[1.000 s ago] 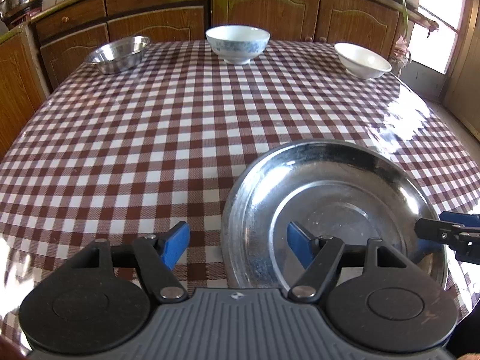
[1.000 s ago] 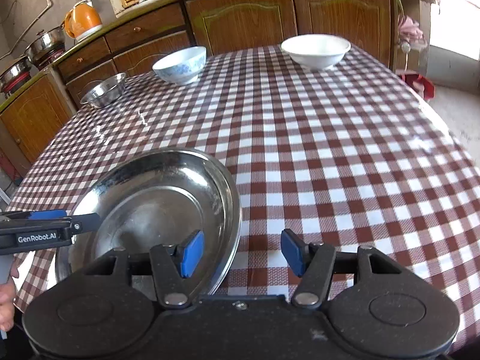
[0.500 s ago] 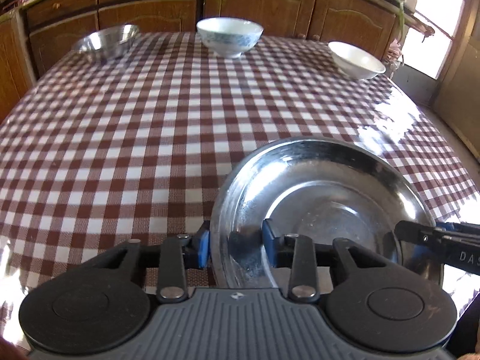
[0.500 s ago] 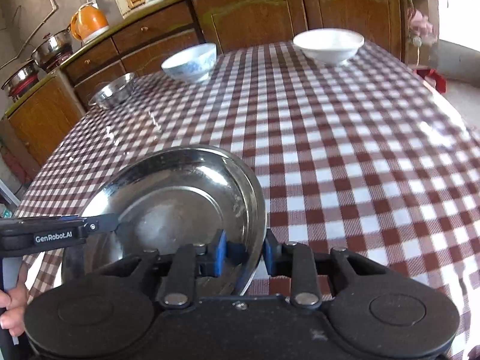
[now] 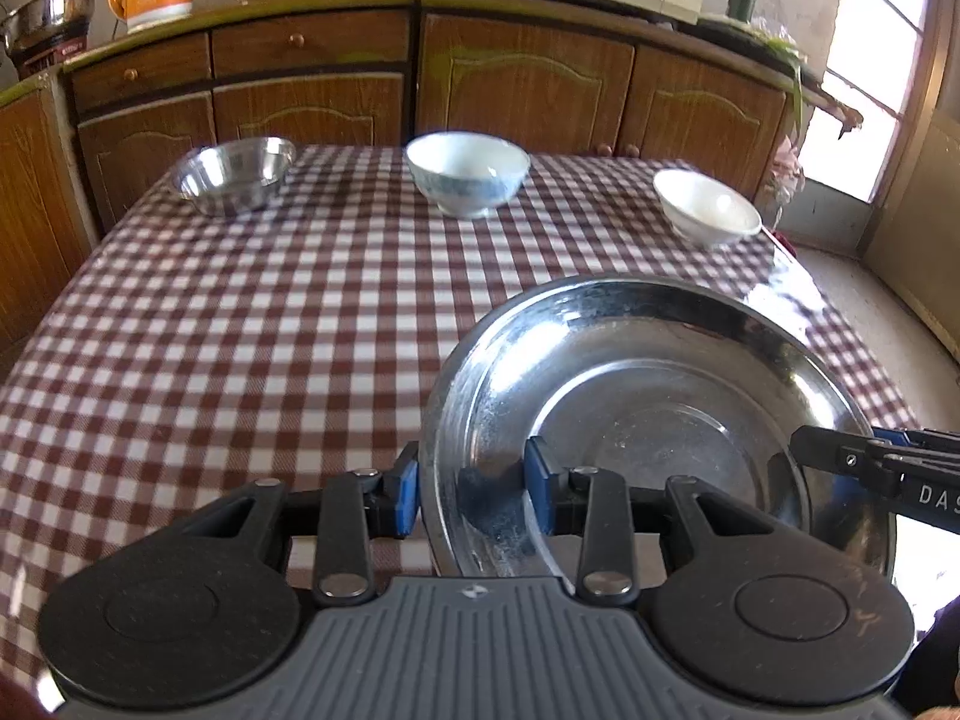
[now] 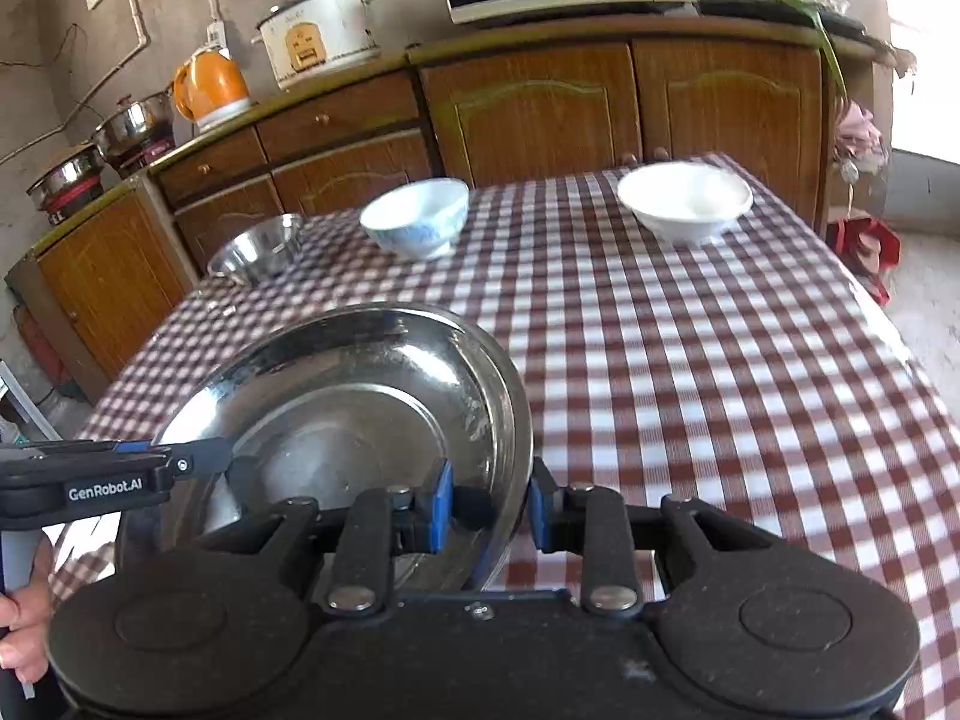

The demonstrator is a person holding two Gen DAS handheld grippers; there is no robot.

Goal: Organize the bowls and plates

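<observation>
Two hand-held grippers are sharing one steel plate (image 5: 636,420) above the near part of the checked surface (image 5: 240,330). On the left, the left gripper (image 5: 474,483) is clamping the plate's left rim, one blue pad outside the rim and the other inside the dish; its jaws are clenched on the metal. At the right edge of the left wrist view, the right gripper (image 5: 840,459) is reaching in over the plate's right rim. In the right wrist view, the right gripper (image 6: 489,507) is likewise pinching that rim between its pads, jaws clenched on it. Along the far edge of the surface, from left to right, three bowls are standing well apart: a steel bowl (image 5: 237,177), a blue-patterned bowl (image 5: 468,171) and a white bowl (image 5: 705,210). A person's hand (image 6: 24,612) is showing at the lower left of the right wrist view.
</observation>
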